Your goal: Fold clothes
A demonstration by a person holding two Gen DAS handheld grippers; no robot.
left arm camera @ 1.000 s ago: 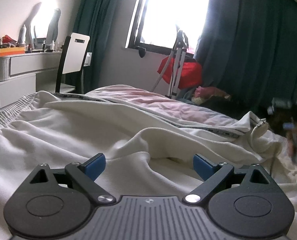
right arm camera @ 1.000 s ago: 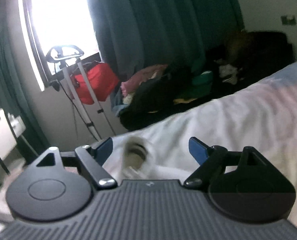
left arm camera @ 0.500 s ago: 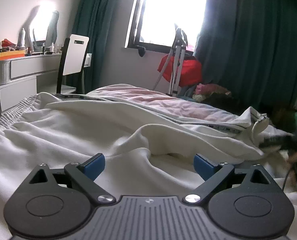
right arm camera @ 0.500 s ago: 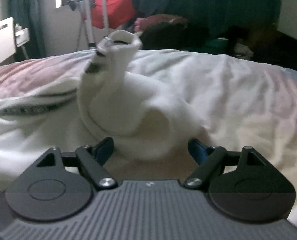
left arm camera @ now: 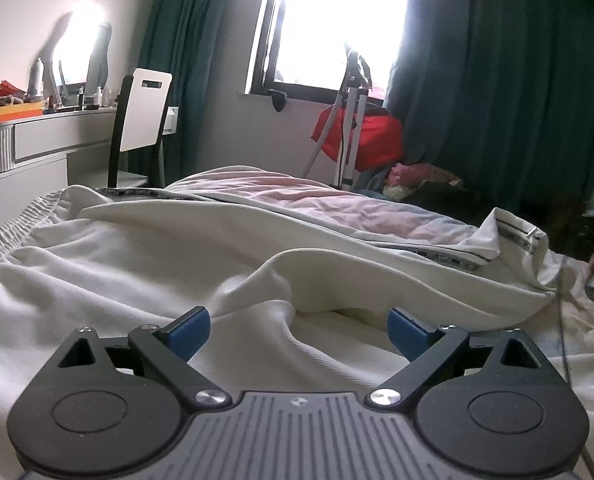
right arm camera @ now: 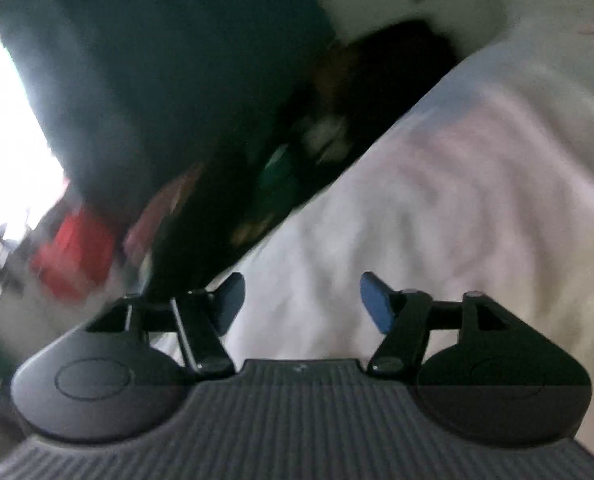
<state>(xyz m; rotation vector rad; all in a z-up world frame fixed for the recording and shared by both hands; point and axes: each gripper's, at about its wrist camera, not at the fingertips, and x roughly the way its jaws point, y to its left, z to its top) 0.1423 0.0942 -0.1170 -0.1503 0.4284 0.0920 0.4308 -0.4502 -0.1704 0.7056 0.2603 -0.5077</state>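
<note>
Ahead of your left gripper [left arm camera: 298, 330], a raised fold of the white garment [left arm camera: 281, 280] lies across the way, with nothing between the spread fingers. Beyond it the chair [left arm camera: 143, 120] and tripod [left arm camera: 351, 120] stand past the bed. Your right gripper [right arm camera: 300, 300] faces bare sheet [right arm camera: 437, 200], its view blurred.

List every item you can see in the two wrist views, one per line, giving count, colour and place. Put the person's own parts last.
White garment: one, cream-white with a patterned trim, spread across the bed.
Bedsheet: one, pale pink-white, under the garment.
Chair: one, white back on dark frame, by the desk.
Desk: one, white, far left, with bottles on top.
Curtains: dark teal, either side of the window.
Red bag: one, below the window.
Left gripper: black with blue jaws, open, above the garment.
Right gripper: black with blue jaws, open, view blurred.
</note>
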